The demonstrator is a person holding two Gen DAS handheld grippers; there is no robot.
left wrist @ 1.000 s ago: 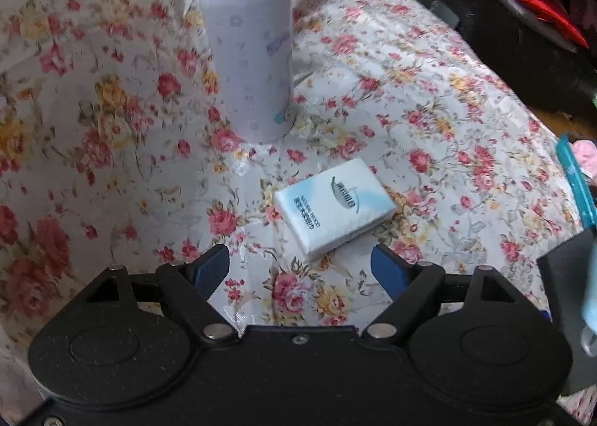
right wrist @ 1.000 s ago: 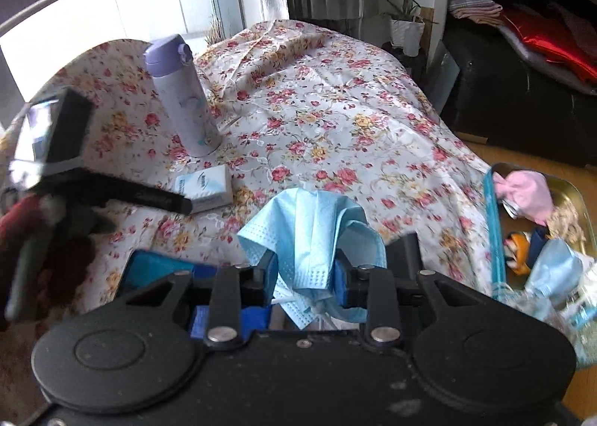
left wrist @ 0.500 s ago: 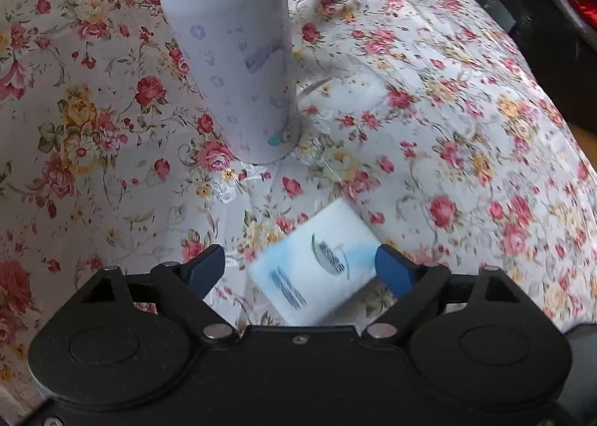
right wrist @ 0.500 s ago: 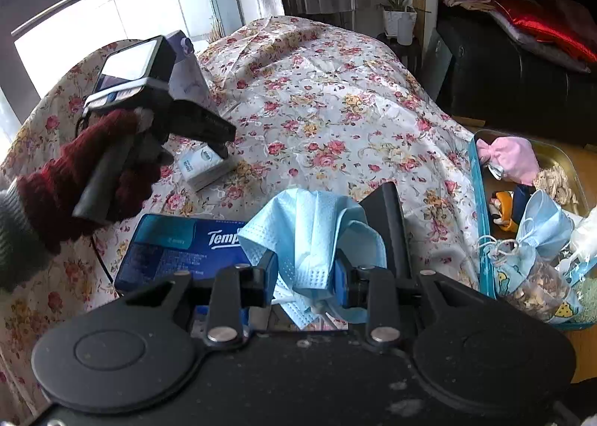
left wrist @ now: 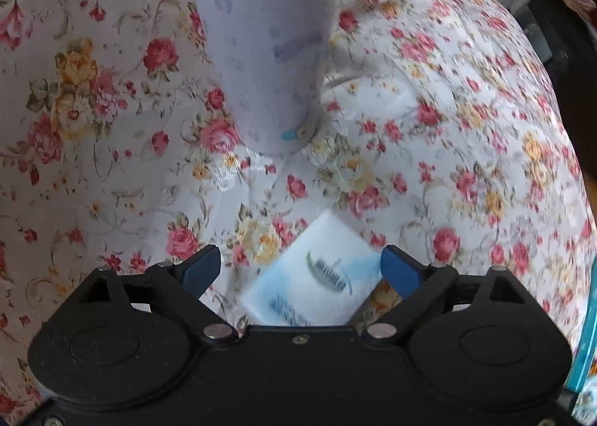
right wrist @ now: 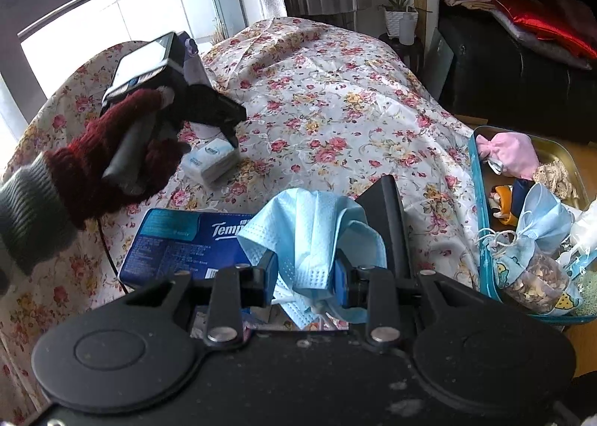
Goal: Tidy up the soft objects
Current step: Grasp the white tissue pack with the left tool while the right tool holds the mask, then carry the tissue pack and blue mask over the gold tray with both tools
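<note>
A small white-and-blue tissue pack (left wrist: 317,276) lies on the flowered cloth, just in front of a lilac bottle (left wrist: 261,52). My left gripper (left wrist: 300,261) points steeply down over the pack; its jaws are opening and stand on either side of it, with the blue pads clear of it. In the right wrist view a hand in a dark red glove (right wrist: 123,149) holds that gripper (right wrist: 229,127) above the same pack (right wrist: 209,161). My right gripper (right wrist: 306,273) is shut on a crumpled light-blue face mask (right wrist: 306,224).
A dark blue Tempo tissue box (right wrist: 175,243) lies near the cloth's front edge. A black upright slab (right wrist: 388,217) stands just behind the mask. At the right a teal-rimmed tin tray (right wrist: 481,209) holds masks, a pink cloth and other soft items. A black sofa stands beyond.
The left gripper has come forward and down onto the tissue pack, which now lies between its wider jaws. The right gripper still grips the mask and has shifted slightly.
</note>
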